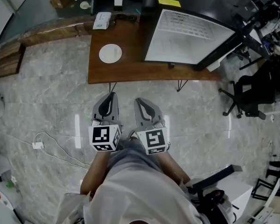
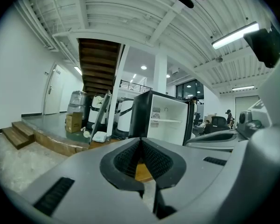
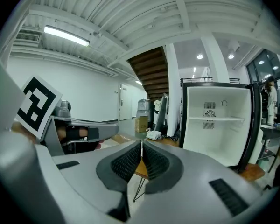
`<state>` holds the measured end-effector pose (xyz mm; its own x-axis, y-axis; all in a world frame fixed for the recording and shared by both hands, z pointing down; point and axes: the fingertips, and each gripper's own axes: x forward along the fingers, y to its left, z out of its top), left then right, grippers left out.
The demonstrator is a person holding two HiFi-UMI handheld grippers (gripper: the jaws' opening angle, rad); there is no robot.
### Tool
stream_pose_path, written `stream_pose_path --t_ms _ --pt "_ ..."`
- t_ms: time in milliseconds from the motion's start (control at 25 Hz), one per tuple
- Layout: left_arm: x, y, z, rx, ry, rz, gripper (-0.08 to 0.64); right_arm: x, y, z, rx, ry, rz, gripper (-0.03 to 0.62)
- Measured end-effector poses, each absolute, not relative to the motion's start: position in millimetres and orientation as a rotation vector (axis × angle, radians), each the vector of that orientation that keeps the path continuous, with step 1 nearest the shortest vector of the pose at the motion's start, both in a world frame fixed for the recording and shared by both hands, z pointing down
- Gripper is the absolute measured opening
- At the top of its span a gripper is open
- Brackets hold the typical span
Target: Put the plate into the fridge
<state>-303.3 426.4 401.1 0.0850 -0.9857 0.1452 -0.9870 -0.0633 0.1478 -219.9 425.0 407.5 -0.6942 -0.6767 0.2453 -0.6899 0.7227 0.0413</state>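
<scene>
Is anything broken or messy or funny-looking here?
Nothing is spilled or broken. The plate lies flat on the wooden table. Two small oddities: the fridge stands wide open and looks empty, and a loose white cable trails across the floor.

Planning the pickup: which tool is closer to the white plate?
The left tool, almost straight below the plate in the head view; the right tool sits further right.
</scene>
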Motion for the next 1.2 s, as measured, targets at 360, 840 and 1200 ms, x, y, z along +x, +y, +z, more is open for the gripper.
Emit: stream_pose_path --t_ms 360,840,1200 --pt "-345.1 311.6 425.5 2.132 -1.959 0.07 0.02 -268.3 306.8 425.8 1.056 -2.684 0.082 0.018" --pt "-539.0 92.9 440.9 2.289 -1.757 0.151 0.02 -488.7 99.1 453.5 1.149 -2.637 0.216 0.018" --pt "-579.3 18.0 496.1 2.315 -1.625 0.242 0.02 -541.5 21.6 500.8 1.181 -2.582 0.351 0.018"
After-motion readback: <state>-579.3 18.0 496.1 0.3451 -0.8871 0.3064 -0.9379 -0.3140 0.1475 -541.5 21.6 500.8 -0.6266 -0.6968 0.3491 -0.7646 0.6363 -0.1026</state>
